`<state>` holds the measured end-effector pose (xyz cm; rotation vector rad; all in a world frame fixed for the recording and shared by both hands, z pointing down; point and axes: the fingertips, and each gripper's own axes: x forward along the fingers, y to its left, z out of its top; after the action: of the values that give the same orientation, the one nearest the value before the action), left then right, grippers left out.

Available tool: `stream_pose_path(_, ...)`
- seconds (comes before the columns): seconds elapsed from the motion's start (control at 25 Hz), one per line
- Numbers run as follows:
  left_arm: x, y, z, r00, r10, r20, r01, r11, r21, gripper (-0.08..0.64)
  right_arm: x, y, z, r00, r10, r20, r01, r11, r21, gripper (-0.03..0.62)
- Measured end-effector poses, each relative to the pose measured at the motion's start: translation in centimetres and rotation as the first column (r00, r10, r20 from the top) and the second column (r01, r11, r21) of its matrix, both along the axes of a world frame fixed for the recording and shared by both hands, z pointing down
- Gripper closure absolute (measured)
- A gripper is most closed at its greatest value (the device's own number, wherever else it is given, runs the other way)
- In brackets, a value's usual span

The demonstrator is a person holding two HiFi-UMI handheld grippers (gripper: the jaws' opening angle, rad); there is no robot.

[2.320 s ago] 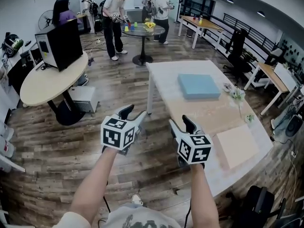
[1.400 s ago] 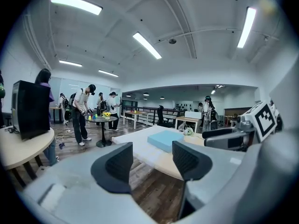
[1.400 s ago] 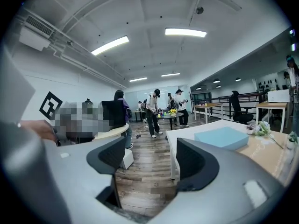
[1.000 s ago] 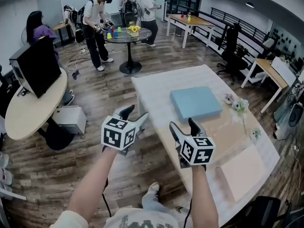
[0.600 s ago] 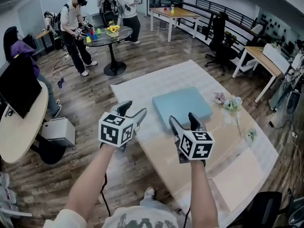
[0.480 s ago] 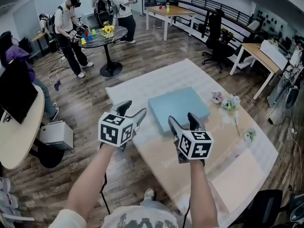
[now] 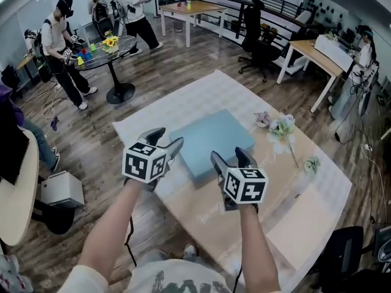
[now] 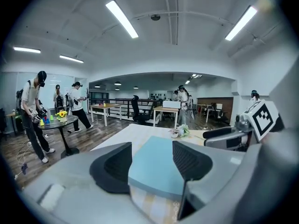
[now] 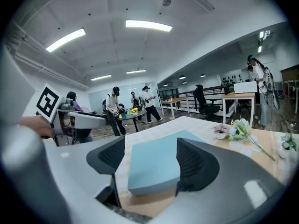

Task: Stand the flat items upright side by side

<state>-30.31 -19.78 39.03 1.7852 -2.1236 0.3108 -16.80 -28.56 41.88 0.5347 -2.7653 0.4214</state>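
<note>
- A pale blue slab [image 7: 211, 140] lies flat on the white table [image 7: 183, 99].
- The left gripper [image 7: 166, 138] and right gripper [image 7: 228, 155] hang by the slab's near side, jaws apart.
- Flowers [image 7: 278, 126] lie just right of the slab.
- A beige board [image 7: 299, 224] lies flat at the table's near right end.

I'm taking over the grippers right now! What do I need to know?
Left gripper: open, empty, by the blue slab's left corner.
Right gripper: open, empty, at its near edge.
Blue slab lies flat mid-table; beige slab lies flat at the near right corner.
Done: nothing stands upright yet.
Left: stand both slabs up, side by side.
</note>
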Motion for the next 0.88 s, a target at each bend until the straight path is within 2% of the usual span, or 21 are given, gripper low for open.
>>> stream_pose_path(0.24,-0.6,-4.7,1.0,0.991,0.133,0.008,-0.132,0.991,-0.032,0.287,1.0,-2.6,2.2,0.994,0.109,-0.008,-0.109,0.992,-0.063,0.244)
stream_pose_path(0.48,-2.6,-10.4,2.9,0.961,0.275,-0.001,-0.274,0.96,-0.058,0.287,0.5,-6.4,5.0,0.969,0.244,-0.031,-0.246,0.963,-0.112,0.244)
stream_pose_path(0.68,-4.1,-15.5,5.8,0.907,0.417,-0.052,-0.42,0.901,-0.107,0.287,0.6,-9.2,7.8,0.92,0.386,-0.071,-0.392,0.907,-0.155,0.244)
stream_pose_path(0.88,-5.4,-19.3,8.9,0.842,0.53,-0.1,-0.539,0.824,-0.173,0.276,0.6,-11.1,10.1,0.866,0.487,-0.118,-0.501,0.844,-0.19,0.244)
